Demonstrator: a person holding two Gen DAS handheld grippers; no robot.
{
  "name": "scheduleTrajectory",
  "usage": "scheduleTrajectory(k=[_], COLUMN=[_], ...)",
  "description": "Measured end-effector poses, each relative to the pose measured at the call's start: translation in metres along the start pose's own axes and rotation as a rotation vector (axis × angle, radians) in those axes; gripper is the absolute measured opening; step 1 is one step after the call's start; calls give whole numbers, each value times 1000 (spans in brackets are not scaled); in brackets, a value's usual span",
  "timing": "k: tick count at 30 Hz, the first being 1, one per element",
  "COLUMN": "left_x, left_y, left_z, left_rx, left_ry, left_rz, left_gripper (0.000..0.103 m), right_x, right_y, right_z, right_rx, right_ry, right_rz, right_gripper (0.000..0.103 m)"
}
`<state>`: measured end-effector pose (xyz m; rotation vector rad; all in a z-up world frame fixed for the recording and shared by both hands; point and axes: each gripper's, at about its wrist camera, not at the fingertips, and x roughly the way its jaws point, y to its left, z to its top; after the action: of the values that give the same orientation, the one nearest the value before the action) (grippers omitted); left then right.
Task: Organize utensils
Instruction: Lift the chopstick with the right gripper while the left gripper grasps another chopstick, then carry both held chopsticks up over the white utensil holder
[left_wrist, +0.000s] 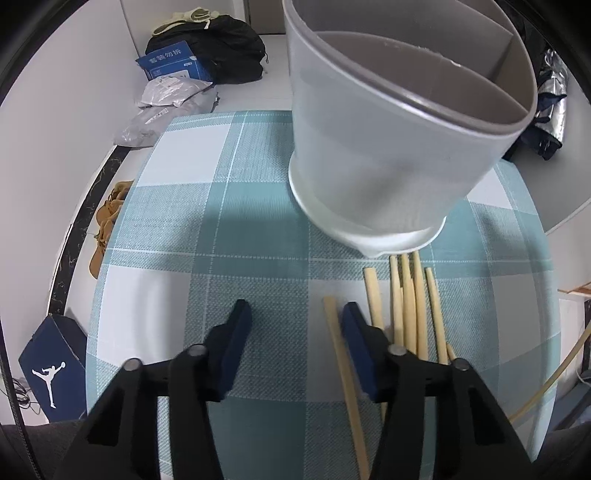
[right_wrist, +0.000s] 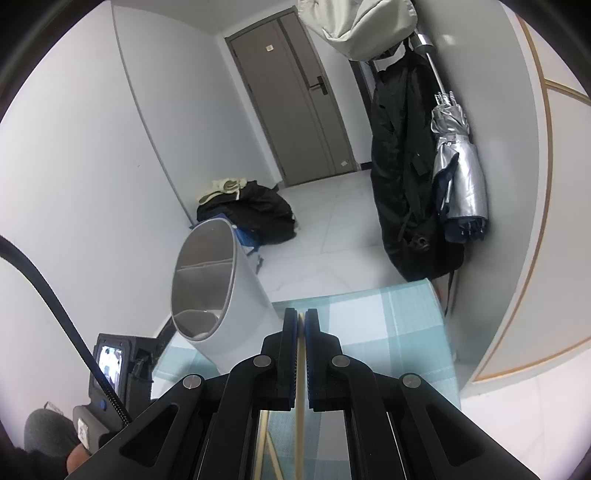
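Left wrist view: the left claw (left_wrist: 293, 314) hangs spread over the checked cloth of the counter (left_wrist: 177, 236), nothing between its pads; one chopstick (left_wrist: 345, 384) lies just inside its right finger. More chopsticks (left_wrist: 410, 306) lie beside it, tips near the foot of the grey utensil holder (left_wrist: 369, 158).

Right wrist view: the right claw (right_wrist: 301, 321) is pressed together, pinching a single chopstick (right_wrist: 300, 398). The utensil holder (right_wrist: 221, 295) stands to its left on the counter (right_wrist: 406, 325).
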<state>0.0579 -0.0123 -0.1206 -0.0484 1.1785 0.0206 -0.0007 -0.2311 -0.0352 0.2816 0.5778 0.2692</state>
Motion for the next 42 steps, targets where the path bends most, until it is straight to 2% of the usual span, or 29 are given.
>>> scheduleTrajectory(k=[3,6,13,22,27,31,36,42], left_x=[0,1,1,-14,-44,-63,-84,-105], left_y=[3,8,17,25,30,23,20,27], left_z=[4,6,13,16,16,14,9,7], left_rx=[-12,-44,-90,-72,-97,-31,25,23], left_ry=[-4,-7,-14,-73,-167,-244,-310,-358], left_rz=[-31,-49,-95,-119,-162,-174,-205,-252], left_gripper=[17,6,3,3,3,3,3,3], right_x=[0,-1,-1,-11,-20,-28,-37,-43], right_y=[0,0,2,21,29,35,46,62], right_z=[0,0,1,-1,-3,-4,-5,-6], right_rx=[-8,-12,-22,-83,-95,-106,-133,-173], right_ry=[-2,-3,-9,-34,-42,-58,-81,-96], right_rz=[3,9,13,30,43,51,55,66], right_gripper=[3,3,3,3,3,3,3,3])
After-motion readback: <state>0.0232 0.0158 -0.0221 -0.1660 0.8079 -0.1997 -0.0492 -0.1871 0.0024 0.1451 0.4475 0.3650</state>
